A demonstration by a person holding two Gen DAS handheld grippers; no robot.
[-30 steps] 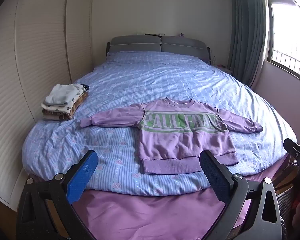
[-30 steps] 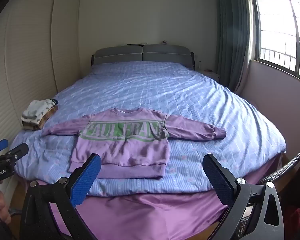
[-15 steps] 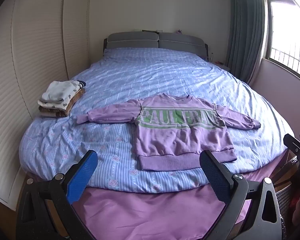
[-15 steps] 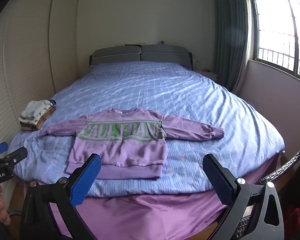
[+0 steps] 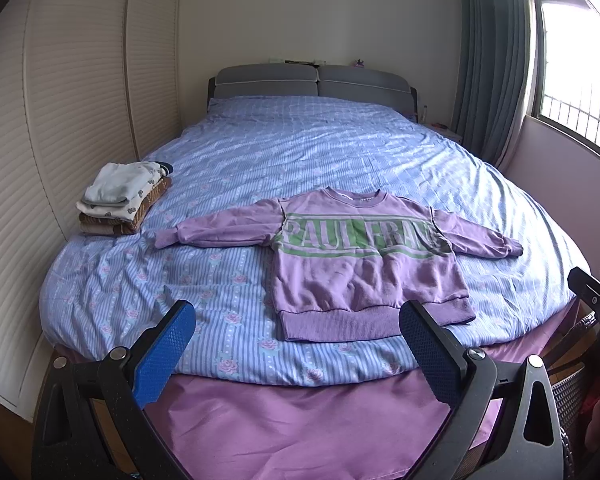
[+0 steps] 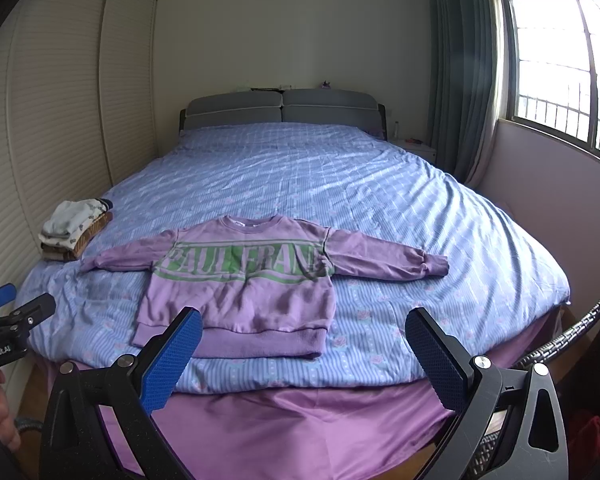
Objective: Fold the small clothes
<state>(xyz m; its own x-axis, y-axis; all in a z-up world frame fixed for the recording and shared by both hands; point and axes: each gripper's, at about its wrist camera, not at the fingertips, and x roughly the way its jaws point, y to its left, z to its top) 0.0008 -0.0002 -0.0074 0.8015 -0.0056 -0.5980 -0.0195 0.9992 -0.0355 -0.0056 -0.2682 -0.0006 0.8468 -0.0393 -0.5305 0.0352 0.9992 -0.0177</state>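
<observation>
A small purple sweatshirt with green lettering lies flat, face up, sleeves spread, near the foot of the bed; it also shows in the right wrist view. My left gripper is open and empty, held off the foot of the bed, short of the sweatshirt's hem. My right gripper is open and empty, also short of the hem. Each gripper shows at the edge of the other's view.
A stack of folded clothes sits at the bed's left edge, also in the right wrist view. The blue striped bedspread covers the bed. A purple sheet hangs at the foot. A louvred wardrobe stands left, a wicker basket right.
Both grippers have pulled back and tilted slightly, so the sweatshirt sits a little farther up in both views. Nothing on the bed has moved.
</observation>
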